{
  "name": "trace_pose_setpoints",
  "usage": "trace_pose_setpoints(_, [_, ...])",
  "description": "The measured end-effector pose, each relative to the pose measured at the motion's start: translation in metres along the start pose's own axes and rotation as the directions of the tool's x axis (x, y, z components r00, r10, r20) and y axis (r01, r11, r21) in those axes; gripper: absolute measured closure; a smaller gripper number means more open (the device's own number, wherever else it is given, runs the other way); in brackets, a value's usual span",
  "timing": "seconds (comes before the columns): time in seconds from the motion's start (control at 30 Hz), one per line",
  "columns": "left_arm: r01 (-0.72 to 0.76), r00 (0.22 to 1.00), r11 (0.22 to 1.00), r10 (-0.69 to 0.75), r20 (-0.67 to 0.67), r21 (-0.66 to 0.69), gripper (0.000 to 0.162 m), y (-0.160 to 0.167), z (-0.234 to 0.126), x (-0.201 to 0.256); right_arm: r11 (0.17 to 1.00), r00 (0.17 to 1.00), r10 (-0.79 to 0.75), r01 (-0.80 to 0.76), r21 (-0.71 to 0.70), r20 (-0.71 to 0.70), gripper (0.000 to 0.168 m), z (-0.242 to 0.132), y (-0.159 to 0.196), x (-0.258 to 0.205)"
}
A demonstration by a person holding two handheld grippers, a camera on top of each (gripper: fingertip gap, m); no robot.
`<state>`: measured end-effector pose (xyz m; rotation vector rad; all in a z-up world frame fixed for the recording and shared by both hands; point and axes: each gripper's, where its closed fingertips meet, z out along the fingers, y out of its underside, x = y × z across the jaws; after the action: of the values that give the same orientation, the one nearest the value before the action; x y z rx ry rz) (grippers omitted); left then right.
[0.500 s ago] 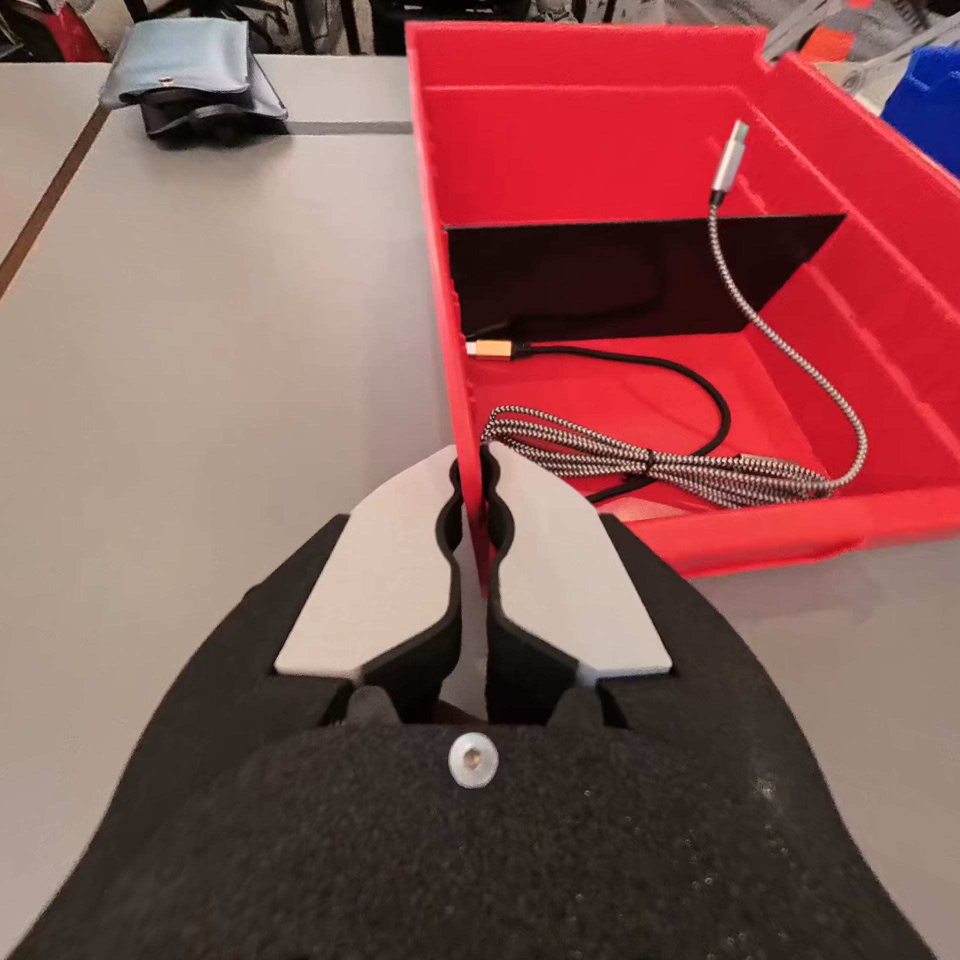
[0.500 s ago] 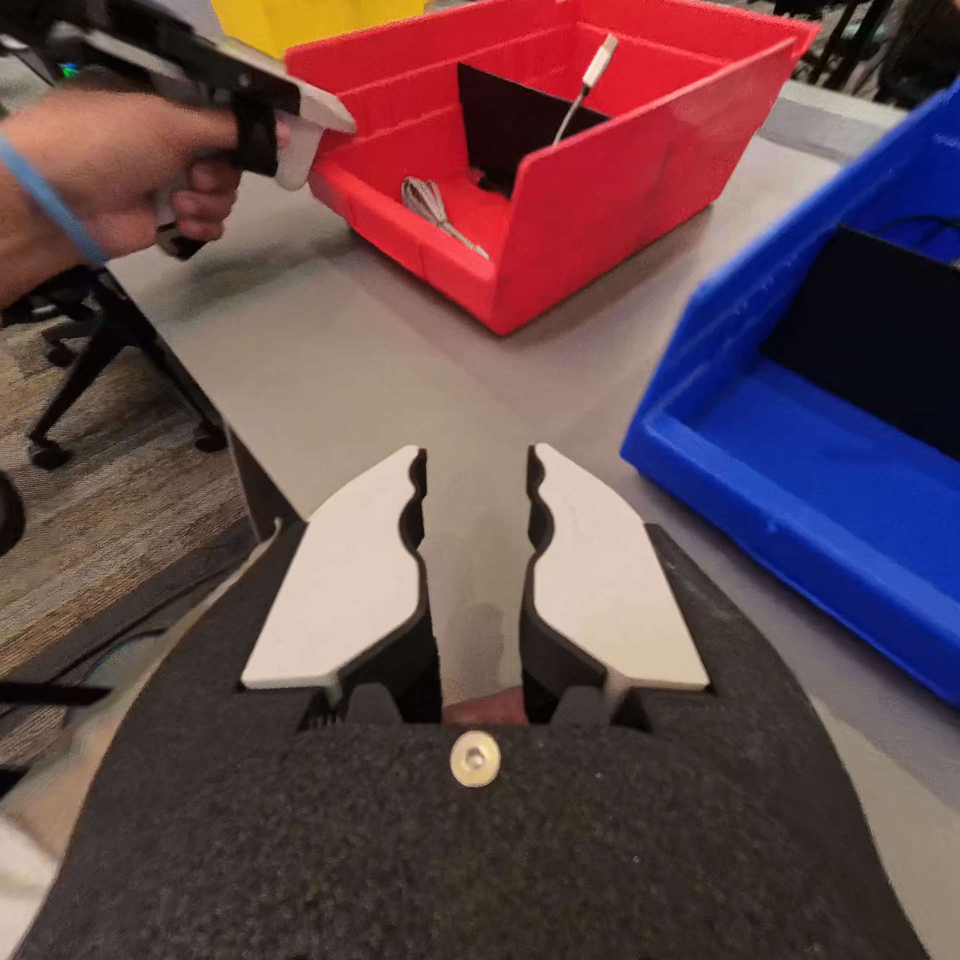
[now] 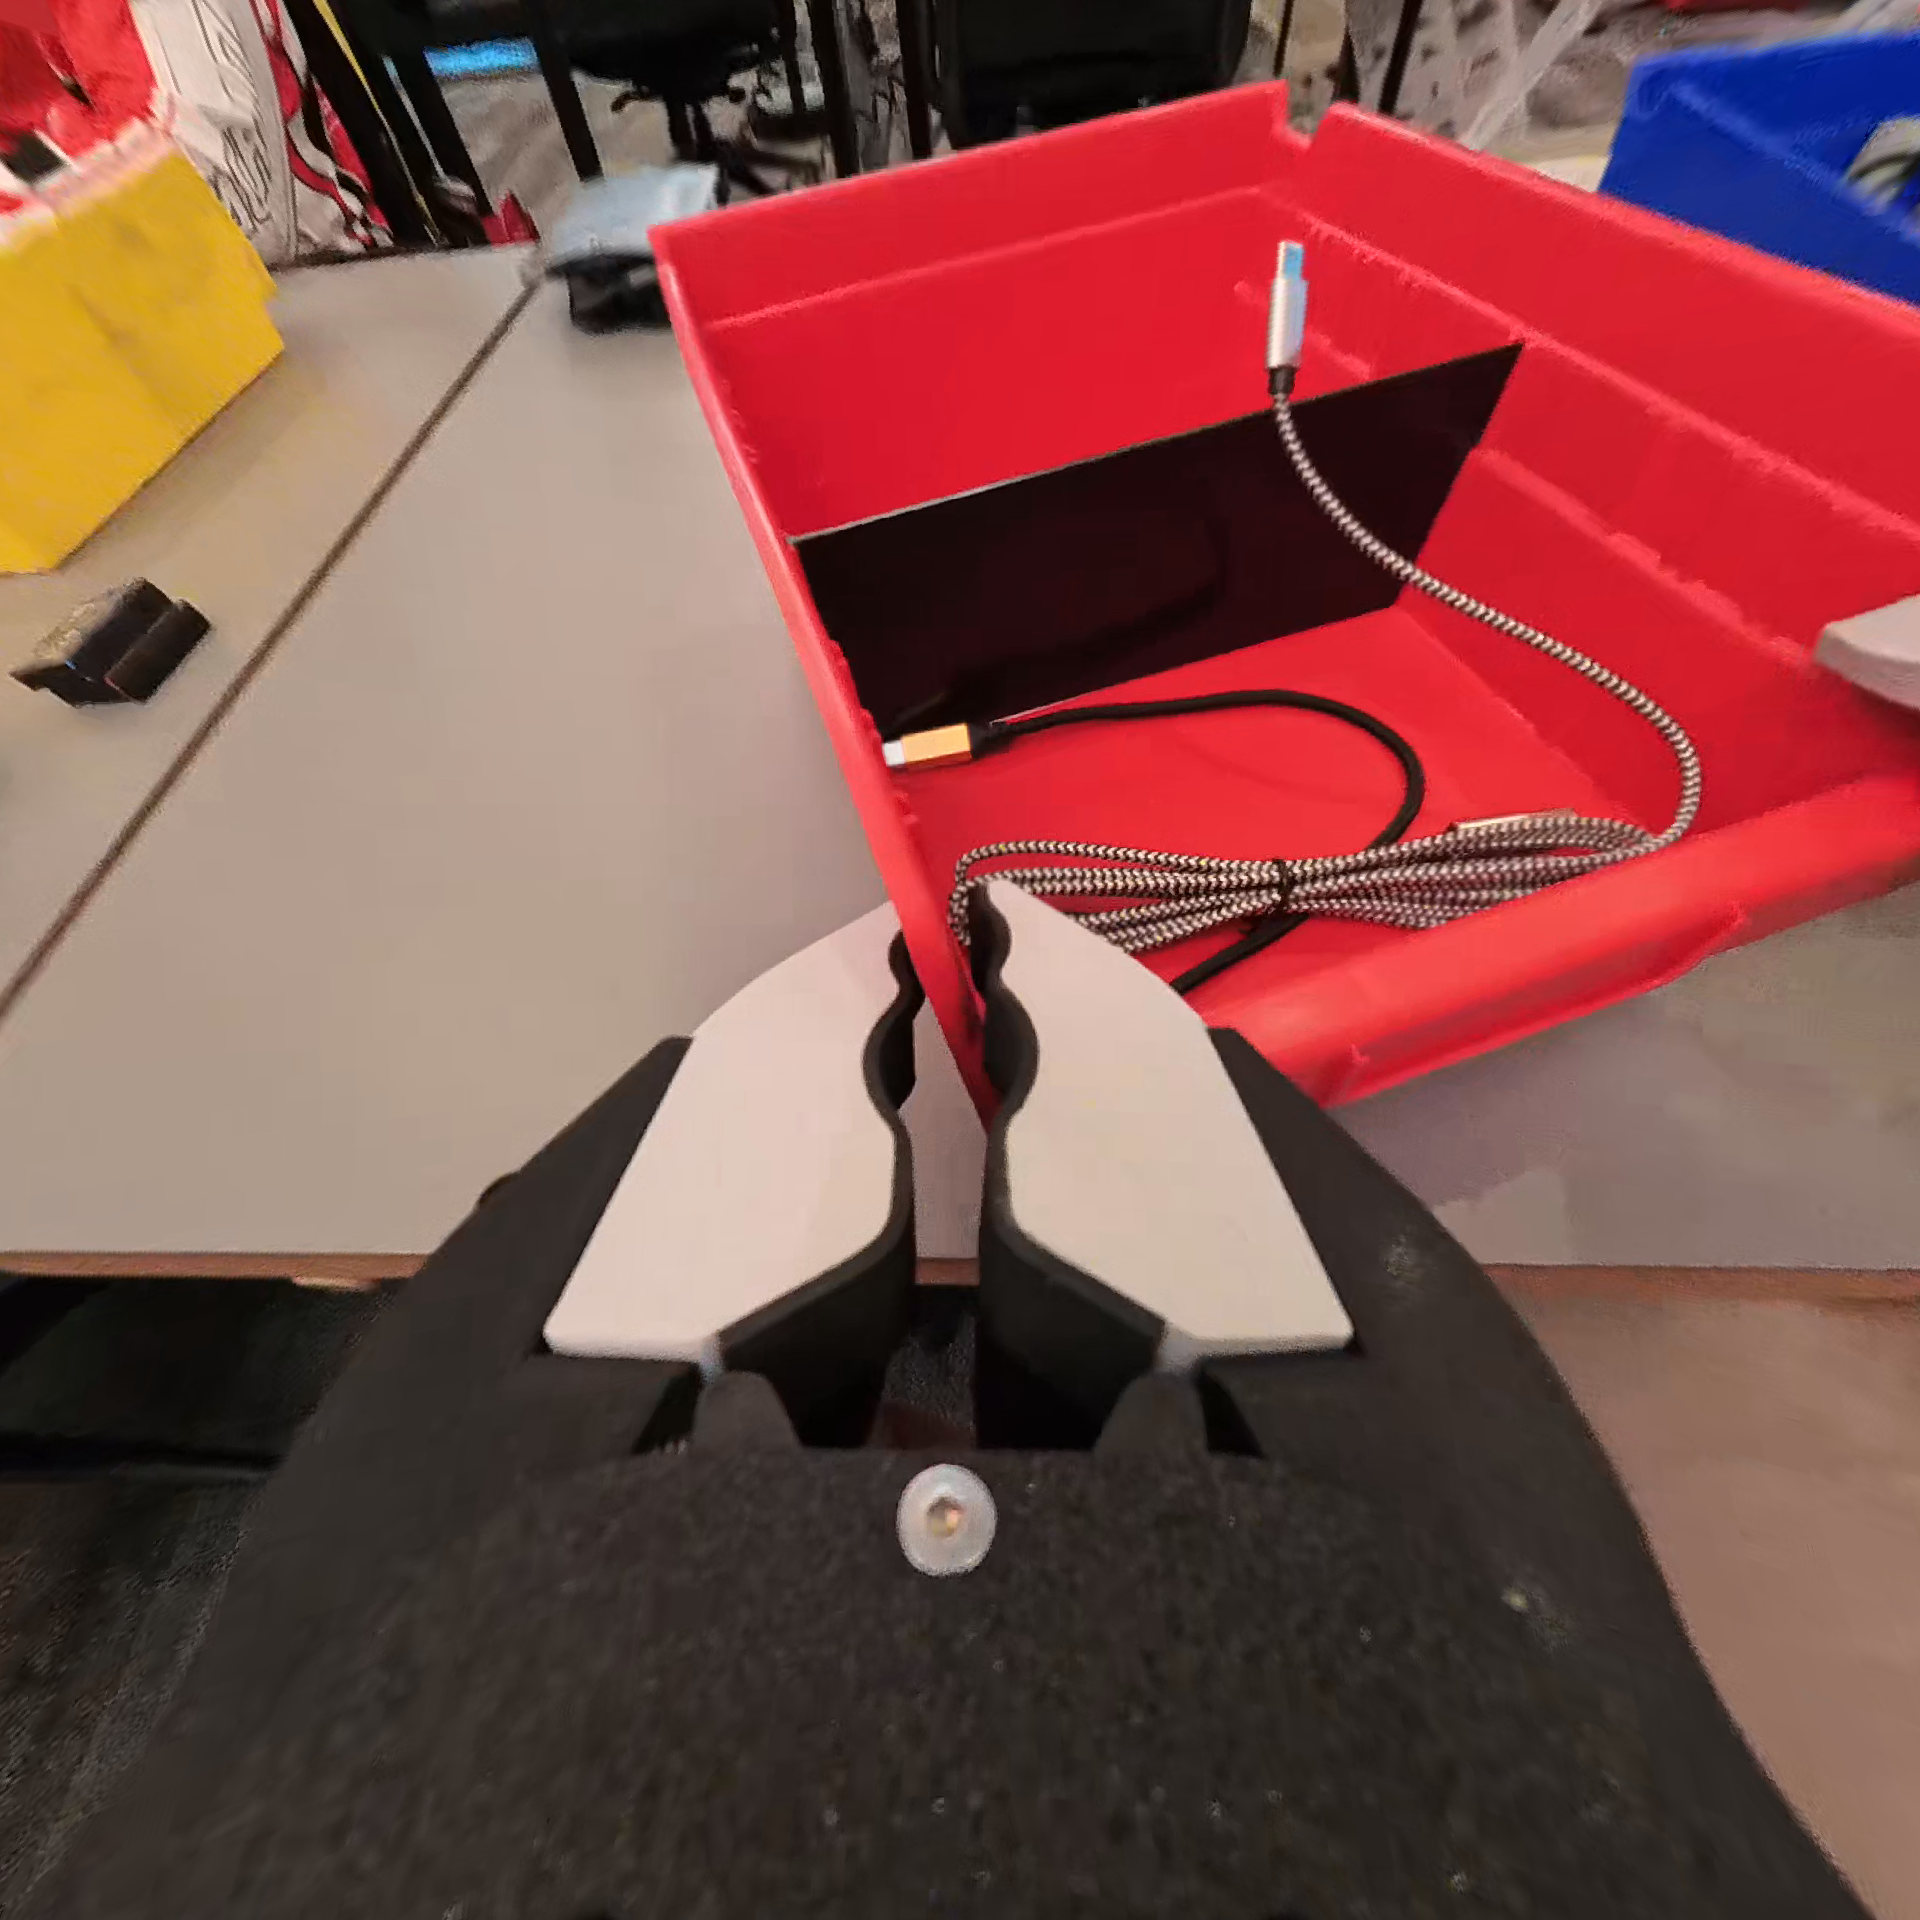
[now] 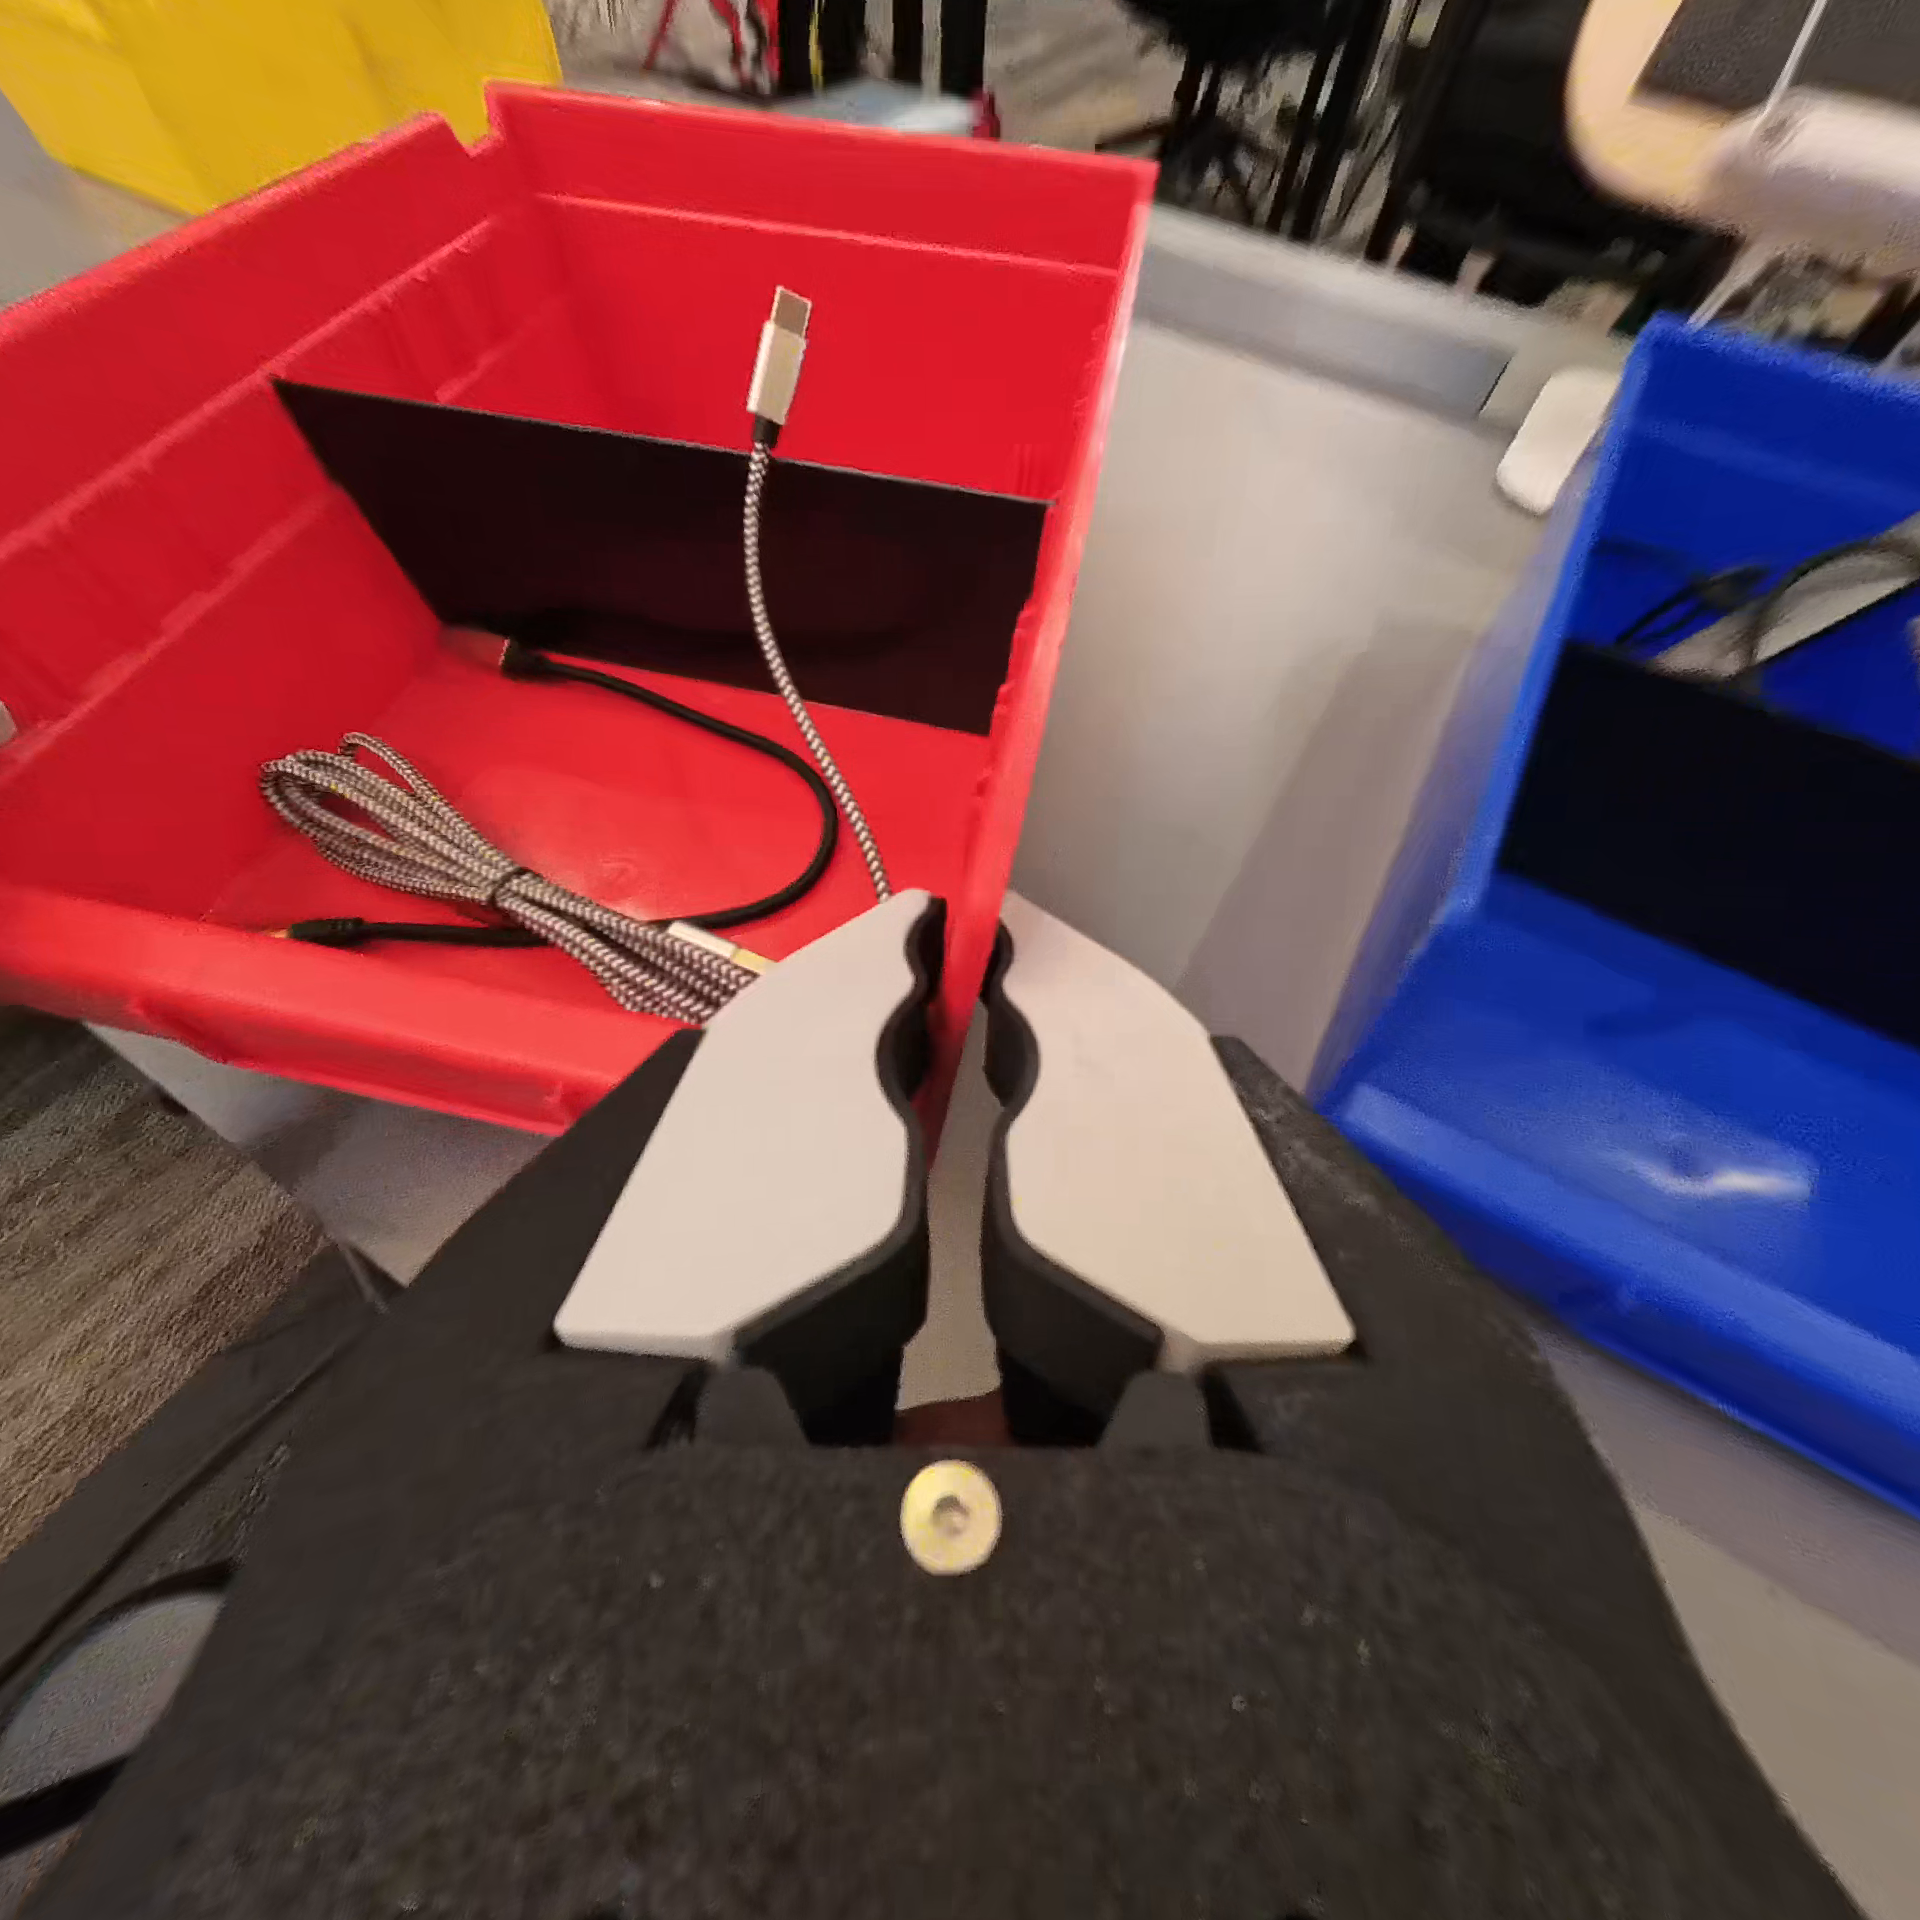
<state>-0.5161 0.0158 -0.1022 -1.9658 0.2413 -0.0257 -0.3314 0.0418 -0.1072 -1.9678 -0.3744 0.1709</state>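
A red bin stands on a grey table. A black divider crosses it. In its near compartment lie a bundled braided cable, with one silver plug standing up over the divider, and a black cable with a gold plug. My left gripper is shut on the bin's left wall at the front corner. My right gripper is shut on the bin's right wall at the other front corner. The braided cable lies just left of it.
A blue bin with a black divider stands close to the right of the red one. A yellow bin stands at the far left. A small black object and a grey pouch lie on the table. The table's front edge runs just below my left gripper. Across from one pair of fingers to the other is roughly 20 cm.
My right gripper has moved from open over the table to the bin's right wall and has shut on it. The left gripper keeps its grip. The bin now sits turned and nearer the table edge.
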Motion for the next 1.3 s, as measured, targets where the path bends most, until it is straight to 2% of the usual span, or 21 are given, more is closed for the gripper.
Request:
trace_pose_setpoints(0.13, [-0.053, 0.999, 0.991, 0.05, 0.021, 0.123, 0.155, -0.063, -0.016, 0.021, 0.992, 0.998, 0.002, 0.006, 0.129, -0.06, 0.164, -0.034, -0.048, 0.03])
trace_pose_setpoints(0.23, [-0.075, 0.997, 0.972, 0.081, -0.016, 0.223, 0.155, -0.123, -0.017, 0.06, 0.974, 0.989, 0.017, 0.017, 0.225, -0.148, 0.164, -0.07, -0.087, 0.078])
trace_pose_setpoints(0.37, [-0.13, 0.982, 0.942, 0.165, -0.09, 0.31, 0.155, -0.186, -0.003, 0.151, 0.955, 0.95, 0.072, 0.022, 0.295, -0.303, 0.165, -0.125, -0.11, 0.172])
trace_pose_setpoints(0.5, [-0.208, 0.946, 0.914, 0.279, -0.167, 0.348, 0.155, -0.215, 0.016, 0.275, 0.949, 0.893, 0.127, 0.016, 0.314, -0.431, 0.165, -0.183, -0.088, 0.281])
trace_pose_setpoints(0.67, [-0.217, 0.902, 0.926, 0.311, -0.3, 0.309, 0.155, -0.201, 0.038, 0.432, 0.967, 0.829, 0.213, -0.104, 0.232, -0.516, 0.165, -0.229, -0.005, 0.411])
trace_pose_setpoints(0.77, [-0.236, 0.891, 0.937, 0.314, -0.327, 0.258, 0.155, -0.172, 0.053, 0.503, 0.948, 0.809, 0.315, -0.24, 0.211, -0.497, 0.165, -0.238, 0.052, 0.469])
trace_pose_setpoints(0.83, [-0.237, 0.89, 0.949, 0.298, -0.346, 0.21, 0.155, -0.146, 0.067, 0.536, 0.951, 0.81, 0.31, -0.255, 0.177, -0.497, 0.166, -0.238, 0.085, 0.495])
trace_pose_setpoints(0.93, [-0.239, 0.883, 0.96, 0.277, -0.379, 0.144, 0.154, -0.114, 0.083, 0.564, 0.953, 0.816, 0.296, -0.285, 0.1, -0.496, 0.166, -0.233, 0.121, 0.518])
trace_pose_setpoints(1.1, [-0.253, 0.876, 0.959, 0.284, -0.389, 0.131, 0.152, -0.101, 0.096, 0.579, 0.951, 0.821, 0.293, -0.301, 0.064, -0.49, 0.166, -0.22, 0.133, 0.54])
trace_pose_setpoints(1.2, [-0.24, 0.867, 0.968, 0.249, -0.431, 0.075, 0.151, -0.089, 0.106, 0.585, 0.937, 0.814, 0.322, -0.346, 0.04, -0.483, 0.166, -0.213, 0.14, 0.546])
trace_pose_setpoints(1.3, [-0.26, 0.843, 0.964, 0.255, -0.473, 0.057, 0.149, -0.076, 0.112, 0.587, 0.943, 0.809, 0.282, -0.333, -0.007, -0.516, 0.164, -0.205, 0.152, 0.55])
